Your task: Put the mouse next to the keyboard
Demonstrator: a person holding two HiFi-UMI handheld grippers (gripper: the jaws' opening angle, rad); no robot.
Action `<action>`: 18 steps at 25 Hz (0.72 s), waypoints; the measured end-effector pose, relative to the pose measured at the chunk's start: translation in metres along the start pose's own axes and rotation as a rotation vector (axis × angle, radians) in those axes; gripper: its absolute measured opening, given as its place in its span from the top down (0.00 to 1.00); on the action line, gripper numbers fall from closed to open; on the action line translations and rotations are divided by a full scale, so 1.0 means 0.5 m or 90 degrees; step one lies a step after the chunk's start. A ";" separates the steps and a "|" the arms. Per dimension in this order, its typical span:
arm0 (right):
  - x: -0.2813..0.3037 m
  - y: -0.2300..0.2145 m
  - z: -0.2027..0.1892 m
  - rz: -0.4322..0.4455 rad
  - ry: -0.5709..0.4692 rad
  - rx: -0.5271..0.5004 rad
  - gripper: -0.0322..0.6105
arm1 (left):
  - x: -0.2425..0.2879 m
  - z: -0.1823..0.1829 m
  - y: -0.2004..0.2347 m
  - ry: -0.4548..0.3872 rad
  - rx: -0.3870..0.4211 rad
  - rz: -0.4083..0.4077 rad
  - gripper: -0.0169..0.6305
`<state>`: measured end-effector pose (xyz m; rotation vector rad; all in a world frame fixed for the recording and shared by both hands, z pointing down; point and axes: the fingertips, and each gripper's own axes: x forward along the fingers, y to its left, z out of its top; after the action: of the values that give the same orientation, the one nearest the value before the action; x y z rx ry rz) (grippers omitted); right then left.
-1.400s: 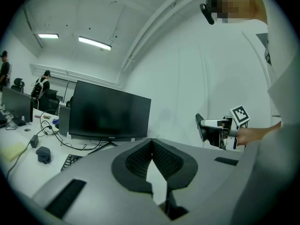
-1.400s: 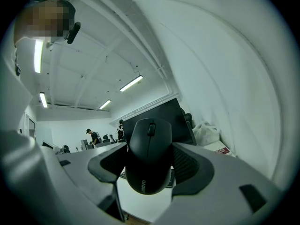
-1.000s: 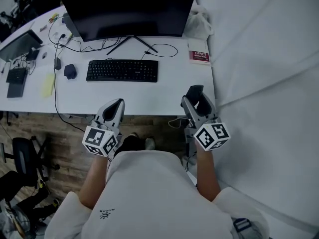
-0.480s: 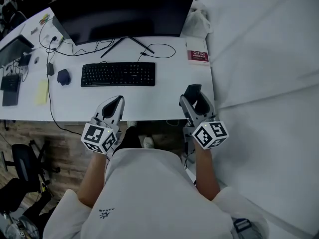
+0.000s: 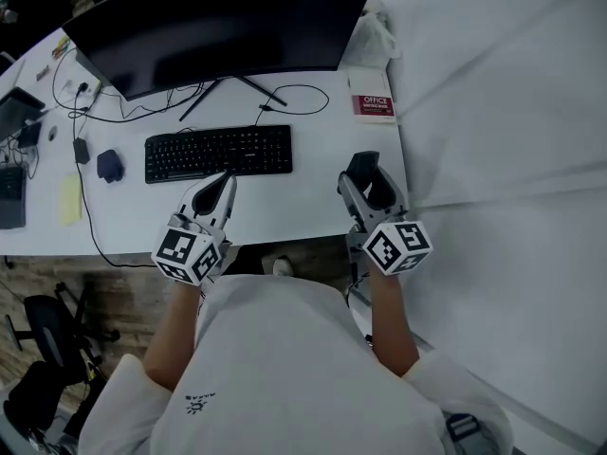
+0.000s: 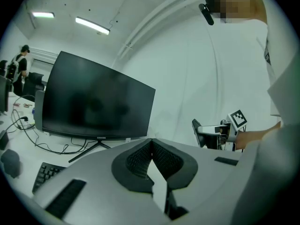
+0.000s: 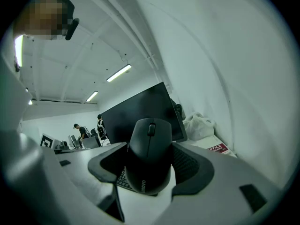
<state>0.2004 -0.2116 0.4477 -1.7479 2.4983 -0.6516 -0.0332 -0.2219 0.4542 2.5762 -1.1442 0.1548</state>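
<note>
A black mouse (image 5: 361, 165) sits between the pads of my right gripper (image 5: 367, 172), lifted over the white desk (image 5: 313, 192) to the right of the black keyboard (image 5: 218, 153). In the right gripper view the mouse (image 7: 149, 156) fills the jaws, which are shut on its sides, with the keyboard (image 7: 123, 179) showing beneath it. My left gripper (image 5: 225, 180) is shut and empty, its tip just short of the keyboard's front edge. In the left gripper view its pads (image 6: 140, 158) meet, with the right gripper (image 6: 201, 134) off to the right.
A large dark monitor (image 5: 218, 22) stands behind the keyboard, with cables around its foot. A red and white book (image 5: 371, 105) and a white bag (image 5: 372, 36) lie at the desk's back right. A second dark mouse (image 5: 110, 165) lies left of the keyboard. White sheeting (image 5: 503, 159) borders the right.
Both grippers have moved forward over the desk towards the keyboard. The right one still carries the mouse. The left tip now reaches the keyboard's front edge.
</note>
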 end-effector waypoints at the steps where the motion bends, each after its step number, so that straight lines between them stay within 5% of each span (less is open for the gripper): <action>1: 0.009 -0.002 -0.002 -0.004 0.005 0.000 0.48 | 0.007 0.003 0.007 0.000 -0.002 -0.004 0.95; 18: 0.152 -0.105 -0.180 -0.101 0.170 -0.027 0.48 | 0.105 -0.074 0.069 0.056 -0.050 -0.069 0.96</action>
<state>0.1961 -0.2660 0.5645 -2.0130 2.5715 -0.9045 -0.0220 -0.2682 0.5091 2.5277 -0.9580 0.1918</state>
